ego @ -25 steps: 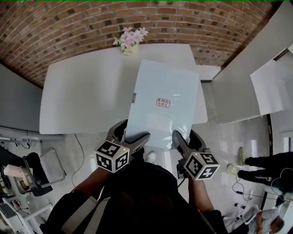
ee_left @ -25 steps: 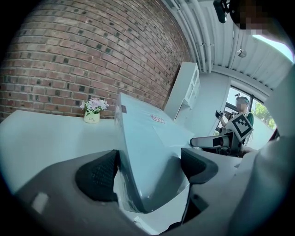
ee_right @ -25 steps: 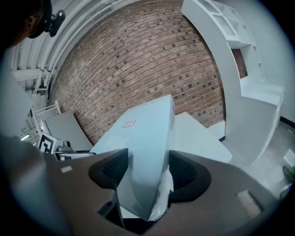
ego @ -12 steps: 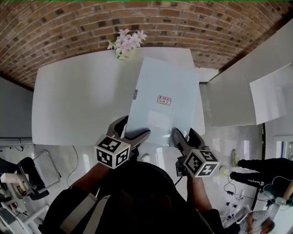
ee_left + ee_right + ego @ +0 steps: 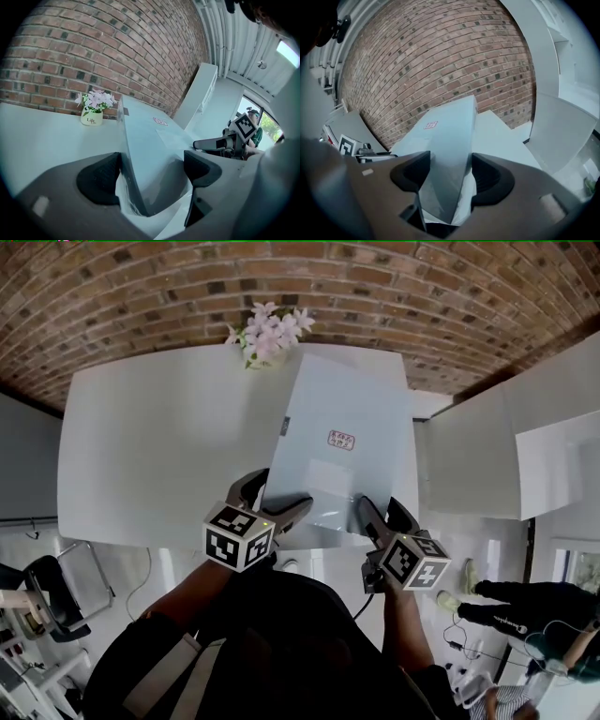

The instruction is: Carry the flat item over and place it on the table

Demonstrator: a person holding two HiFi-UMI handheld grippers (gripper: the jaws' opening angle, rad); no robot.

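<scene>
Left of frame: white table [image 5: 141, 456], mostly bare. A flower pot [image 5: 267, 334] sits at its far edge, upper centre, against the brick wall [image 5: 141, 296].

Left gripper [image 5: 272, 507], lower centre: jaws closed onto the near left corner of the flat panel [image 5: 342, 427], with a bit of clear wrap bunched between them.

The panel is in mid-frame, over the right part of the table. It's pale blue-white, thin, rigid-looking and rectangular, with a small red label [image 5: 341, 439] near its middle and a dark tag on its left edge. The long axis runs straight away from the fingers toward the top of frame. The far short edge ends just beside the flowers, and the near short edge overhangs the table's front edge. The left gripper view shows it tilted and raised off the tabletop. I can't tell whether the far end touches.

Right gripper [image 5: 382, 517], right of centre: jaws clamped on the near right corner. Both grippers are equally near, both on the same short edge.

My read: next is to lower it flat, minding the pot.
</scene>
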